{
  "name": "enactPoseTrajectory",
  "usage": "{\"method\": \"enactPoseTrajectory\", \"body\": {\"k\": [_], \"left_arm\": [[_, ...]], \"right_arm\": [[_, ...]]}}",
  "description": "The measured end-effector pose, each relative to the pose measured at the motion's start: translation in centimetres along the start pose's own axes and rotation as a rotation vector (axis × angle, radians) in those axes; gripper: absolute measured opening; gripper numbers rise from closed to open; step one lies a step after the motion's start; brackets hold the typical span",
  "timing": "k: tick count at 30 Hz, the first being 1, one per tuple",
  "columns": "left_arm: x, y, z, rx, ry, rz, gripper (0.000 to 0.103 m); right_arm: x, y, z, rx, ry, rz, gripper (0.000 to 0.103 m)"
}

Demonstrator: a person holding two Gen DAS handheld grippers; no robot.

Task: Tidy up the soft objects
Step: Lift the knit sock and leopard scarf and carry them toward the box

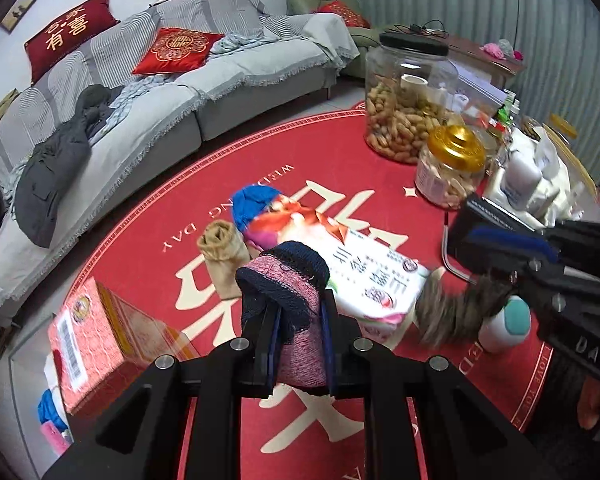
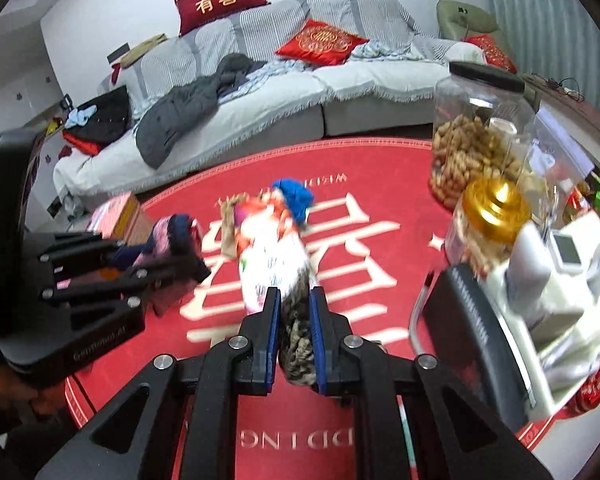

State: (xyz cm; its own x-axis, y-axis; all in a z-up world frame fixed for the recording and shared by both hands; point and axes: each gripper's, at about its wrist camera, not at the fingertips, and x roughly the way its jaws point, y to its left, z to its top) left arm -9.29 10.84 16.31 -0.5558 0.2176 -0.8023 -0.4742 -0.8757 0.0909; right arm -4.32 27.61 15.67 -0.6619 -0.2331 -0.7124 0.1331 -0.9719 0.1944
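Observation:
My left gripper (image 1: 300,312) is shut on a rolled pink and navy sock (image 1: 296,300), held above the red round table (image 1: 339,440); it also shows in the right wrist view (image 2: 172,240). My right gripper (image 2: 294,300) is shut on a grey-brown mottled sock (image 2: 298,344), seen blurred in the left wrist view (image 1: 451,308). On the table lie a beige rolled sock (image 1: 220,244), a blue rolled sock (image 1: 252,204) and a white and pink tissue pack (image 1: 363,276).
A red box (image 1: 100,340) stands at the table's left edge. A peanut jar (image 1: 407,100), a gold-lidded jar (image 1: 449,164), white bottles (image 1: 519,176), a black case (image 2: 475,340) and a white-teal bottle (image 1: 503,324) crowd the right. A grey sofa (image 1: 140,100) is behind.

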Motion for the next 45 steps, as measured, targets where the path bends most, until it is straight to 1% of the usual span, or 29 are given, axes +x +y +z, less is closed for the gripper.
{"method": "enactPoseTrajectory", "body": {"k": [3, 5, 7, 9, 10, 12, 13, 15, 17, 19, 20, 21, 22, 23, 24, 25, 26, 28, 29, 31, 34, 36, 39, 42, 45], "left_arm": [[0.3, 0.9, 0.9, -0.023, 0.012, 0.015, 0.019], [1.0, 2.1, 1.6, -0.062, 0.038, 0.016, 0.019], [1.4, 3.2, 1.7, -0.087, 0.069, 0.026, 0.019], [1.0, 3.3, 1.3, -0.08, 0.059, 0.024, 0.019], [0.7, 3.2, 0.9, -0.07, 0.05, 0.021, 0.019], [0.5, 2.9, 0.4, -0.056, 0.047, 0.012, 0.019], [0.6, 2.8, 0.1, -0.056, 0.05, 0.007, 0.019], [0.6, 3.0, -0.1, -0.064, 0.056, 0.001, 0.019], [0.3, 3.4, -0.3, -0.074, 0.056, -0.004, 0.019], [0.0, 3.8, -0.3, -0.088, 0.053, -0.012, 0.019], [-0.1, 4.1, -0.4, -0.099, 0.052, -0.016, 0.019], [-0.3, 4.3, -0.4, -0.109, 0.052, -0.017, 0.019], [-0.3, 4.4, -0.4, -0.113, 0.052, -0.015, 0.019], [-0.4, 4.5, -0.4, -0.116, 0.053, -0.018, 0.019], [-0.5, 4.5, -0.3, -0.118, 0.052, -0.024, 0.019], [-0.6, 4.5, -0.1, -0.116, 0.05, -0.03, 0.019], [-0.6, 4.4, 0.2, -0.112, 0.046, -0.034, 0.019], [-0.7, 4.0, 1.0, -0.106, 0.036, -0.045, 0.019], [-0.7, 3.6, 1.6, -0.102, 0.028, -0.055, 0.019], [-0.7, 2.7, 2.7, -0.084, 0.011, -0.074, 0.019], [0.2, 1.8, 4.4, -0.058, 0.006, -0.055, 0.019], [0.6, 2.2, 5.2, -0.073, 0.014, -0.037, 0.019], [0.4, 3.6, 5.9, -0.094, 0.012, 0.013, 0.019], [-0.3, 5.5, 6.2, -0.122, 0.009, 0.051, 0.019], [-0.9, 7.7, 5.9, -0.155, 0.013, 0.087, 0.019]], "right_arm": [[0.0, -0.2, 1.8, 0.021, -0.025, -0.004, 0.013], [0.6, -0.3, 2.7, 0.022, -0.026, -0.01, 0.013], [1.5, -0.2, 3.4, 0.013, -0.002, -0.03, 0.013], [2.3, 0.0, 3.3, 0.002, 0.062, 0.014, 0.014], [2.1, 0.4, 2.7, -0.014, 0.079, 0.01, 0.023], [1.9, 1.4, 0.9, -0.07, 0.11, -0.018, 0.091], [2.1, 1.8, -0.1, -0.101, 0.12, -0.046, 0.095], [3.1, 3.0, -2.4, -0.2, 0.161, -0.139, 0.095], [4.5, 3.5, -4.1, -0.271, 0.201, -0.195, 0.095], [6.0, 3.7, -5.3, -0.333, 0.254, -0.216, 0.095], [7.2, 3.6, -6.2, -0.371, 0.294, -0.228, 0.09], [8.0, 3.5, -6.8, -0.4, 0.32, -0.237, 0.065], [9.1, 3.4, -7.5, -0.429, 0.362, -0.233, 0.043], [9.8, 3.2, -7.8, -0.432, 0.388, -0.207, 0.03], [9.6, 3.1, -7.6, -0.419, 0.372, -0.176, 0.026], [9.4, 3.1, -7.4, -0.414, 0.377, -0.171, 0.026], [8.8, 3.1, -7.1, -0.418, 0.36, -0.169, 0.025], [6.6, 3.0, -6.1, -0.38, 0.319, -0.119, 0.025], [5.1, 3.0, -5.4, -0.36, 0.285, -0.099, 0.025], [2.3, 2.8, -3.5, -0.327, 0.207, -0.097, 0.025], [0.0, 1.6, 0.1, -0.229, 0.092, -0.122, 0.025], [-0.1, 0.0, 3.1, -0.133, 0.042, -0.131, 0.025], [1.3, -0.4, 6.2, -0.085, 0.015, -0.142, 0.025], [2.9, 0.1, 7.8, -0.054, 0.025, -0.106, 0.025], [4.7, 1.6, 8.6, -0.039, 0.043, -0.07, 0.025]]}}
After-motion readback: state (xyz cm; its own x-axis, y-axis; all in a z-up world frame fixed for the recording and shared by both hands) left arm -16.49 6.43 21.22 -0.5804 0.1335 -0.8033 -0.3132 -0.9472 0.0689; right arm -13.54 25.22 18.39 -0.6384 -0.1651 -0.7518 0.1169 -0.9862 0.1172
